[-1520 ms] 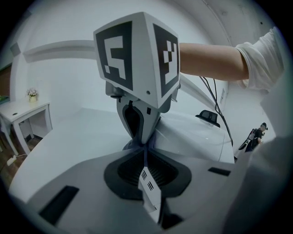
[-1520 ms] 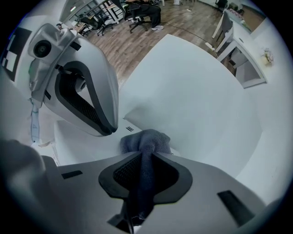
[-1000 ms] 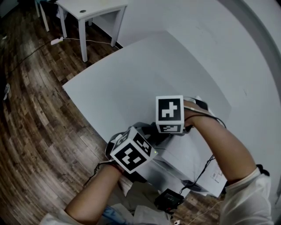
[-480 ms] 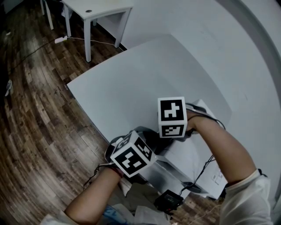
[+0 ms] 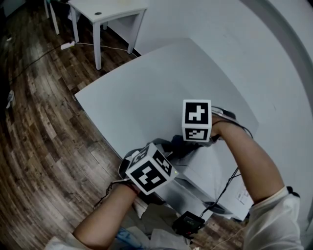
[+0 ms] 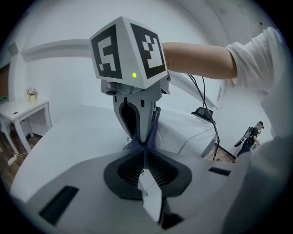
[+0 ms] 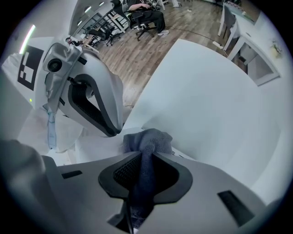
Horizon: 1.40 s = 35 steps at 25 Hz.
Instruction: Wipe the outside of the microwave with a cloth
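Right gripper (image 7: 143, 169) jaws clamped on dark blue-grey cloth (image 7: 147, 140); bunched end of cloth pokes past jaw tips, resting on top of white microwave (image 5: 215, 173). Microwave sits at near right edge of white table (image 5: 146, 93), black cable (image 5: 226, 188) hanging down its near side. Left gripper (image 6: 145, 155) jaws closed together, gripping nothing, tips low over microwave top, just beside right gripper and facing it. Wooden floor (image 5: 39, 122) left of table; small white side table (image 5: 112, 7) at far end
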Each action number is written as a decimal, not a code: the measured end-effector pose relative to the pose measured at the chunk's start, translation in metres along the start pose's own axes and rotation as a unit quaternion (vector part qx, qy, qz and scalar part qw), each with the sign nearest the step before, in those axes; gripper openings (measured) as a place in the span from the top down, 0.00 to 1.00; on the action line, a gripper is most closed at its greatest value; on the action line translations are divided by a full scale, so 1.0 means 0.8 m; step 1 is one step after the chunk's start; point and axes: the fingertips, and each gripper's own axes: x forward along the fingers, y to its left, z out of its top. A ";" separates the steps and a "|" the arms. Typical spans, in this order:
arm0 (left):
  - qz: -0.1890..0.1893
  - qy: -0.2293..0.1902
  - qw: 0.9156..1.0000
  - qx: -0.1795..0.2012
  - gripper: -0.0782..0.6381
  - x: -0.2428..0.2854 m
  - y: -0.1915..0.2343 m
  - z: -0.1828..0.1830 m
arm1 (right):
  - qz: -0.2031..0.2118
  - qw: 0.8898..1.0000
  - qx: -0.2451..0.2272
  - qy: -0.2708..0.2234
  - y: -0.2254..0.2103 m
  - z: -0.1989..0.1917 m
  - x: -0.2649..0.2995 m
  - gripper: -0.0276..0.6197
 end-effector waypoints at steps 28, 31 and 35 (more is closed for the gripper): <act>0.008 0.015 1.000 0.003 0.87 0.001 0.016 0.003 | -0.295 0.942 0.060 0.150 -0.181 -0.116 -0.066 0.83; 0.008 0.017 1.000 0.004 0.87 -0.002 0.017 -0.002 | -0.257 0.958 0.079 0.101 -0.149 -0.101 -0.058 0.83; 0.008 0.023 1.000 0.003 0.87 -0.007 0.018 -0.009 | -0.222 0.973 0.047 0.051 -0.095 -0.070 -0.047 0.83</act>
